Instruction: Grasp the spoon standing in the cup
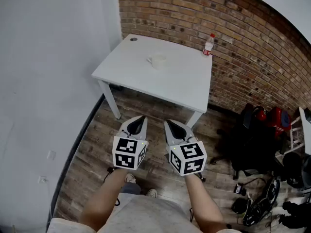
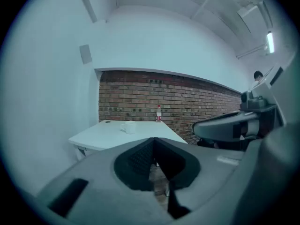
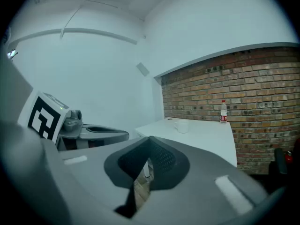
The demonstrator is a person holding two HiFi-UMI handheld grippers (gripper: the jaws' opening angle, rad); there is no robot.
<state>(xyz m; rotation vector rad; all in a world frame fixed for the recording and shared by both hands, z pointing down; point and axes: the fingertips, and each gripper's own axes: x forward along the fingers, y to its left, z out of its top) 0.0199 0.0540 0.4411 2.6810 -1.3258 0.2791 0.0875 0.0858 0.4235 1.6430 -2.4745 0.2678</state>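
Observation:
A white cup [image 1: 158,60] stands near the middle of the white table [image 1: 180,86], far ahead of both grippers. It also shows small in the left gripper view as the cup [image 2: 129,127] and in the right gripper view as the cup [image 3: 182,125]. The spoon is too small to make out in any view. My left gripper [image 1: 139,119] and right gripper [image 1: 169,124] hang side by side over the wooden floor, short of the table's near edge. Both are shut with nothing in them. Their tips meet in the left gripper [image 2: 153,140] and right gripper [image 3: 149,139] views.
A clear bottle with a red cap [image 1: 208,44] stands at the table's far right corner by the brick wall [image 1: 252,47]. A white wall [image 1: 48,81] runs along the left. Dark bags, cables and red gear [image 1: 262,130] lie on the floor at the right.

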